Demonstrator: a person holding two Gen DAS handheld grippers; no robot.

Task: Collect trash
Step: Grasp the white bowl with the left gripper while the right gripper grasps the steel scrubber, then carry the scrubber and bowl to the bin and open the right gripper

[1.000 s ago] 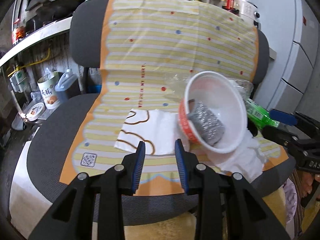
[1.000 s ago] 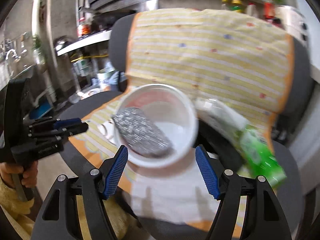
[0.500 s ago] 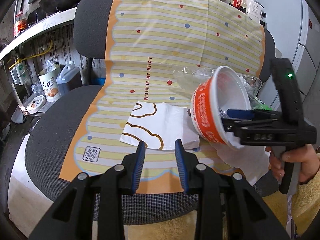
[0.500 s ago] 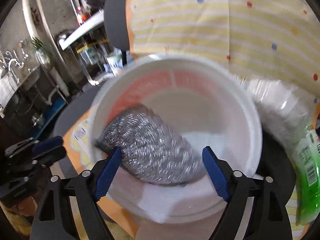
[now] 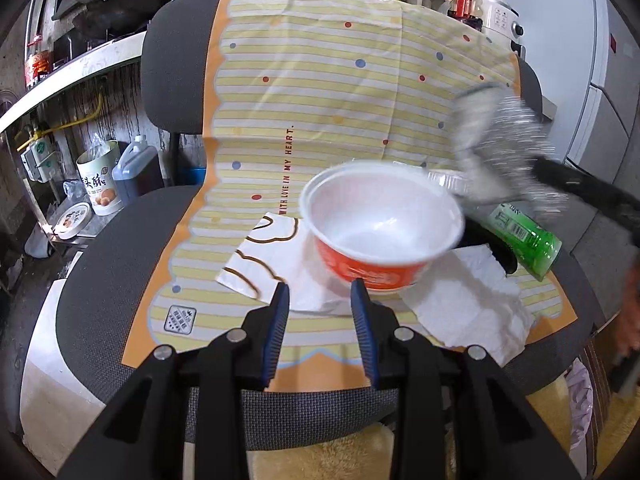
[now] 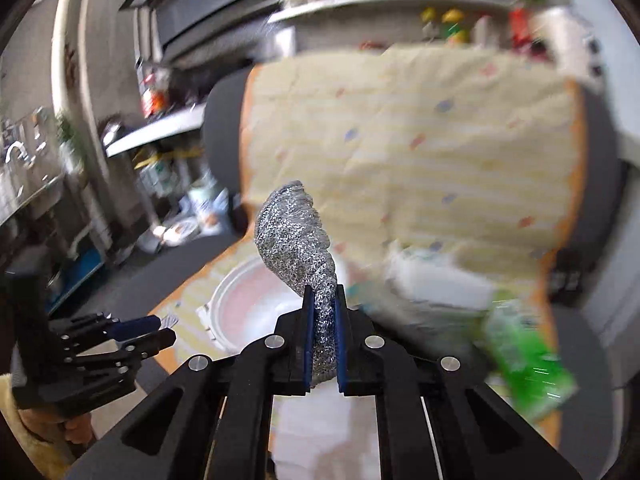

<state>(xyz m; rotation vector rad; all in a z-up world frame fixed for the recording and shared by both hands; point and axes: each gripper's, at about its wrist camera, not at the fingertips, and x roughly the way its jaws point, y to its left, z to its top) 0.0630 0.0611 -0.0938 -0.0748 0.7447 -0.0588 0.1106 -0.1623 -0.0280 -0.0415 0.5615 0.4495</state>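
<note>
Surface: striped cloth (image 5: 320, 92) over your grey chair (image 5: 100, 272); kitchen shelves upper left.
Count: one bowl (image 5: 380, 236), one green bottle (image 5: 524, 236), two napkins.
Right gripper (image 6: 320, 312): clenched on steel-wool scourer (image 6: 296, 236), frame centre.
Left gripper (image 5: 320, 312): fingers parted, holding nothing, lower centre.

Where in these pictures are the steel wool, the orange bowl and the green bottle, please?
steel wool (image 6: 296, 240): right wrist view, its upper bulge.
orange bowl (image 5: 372, 272): left wrist view, outer wall.
green bottle (image 5: 524, 236): left wrist view, labelled body.
</note>
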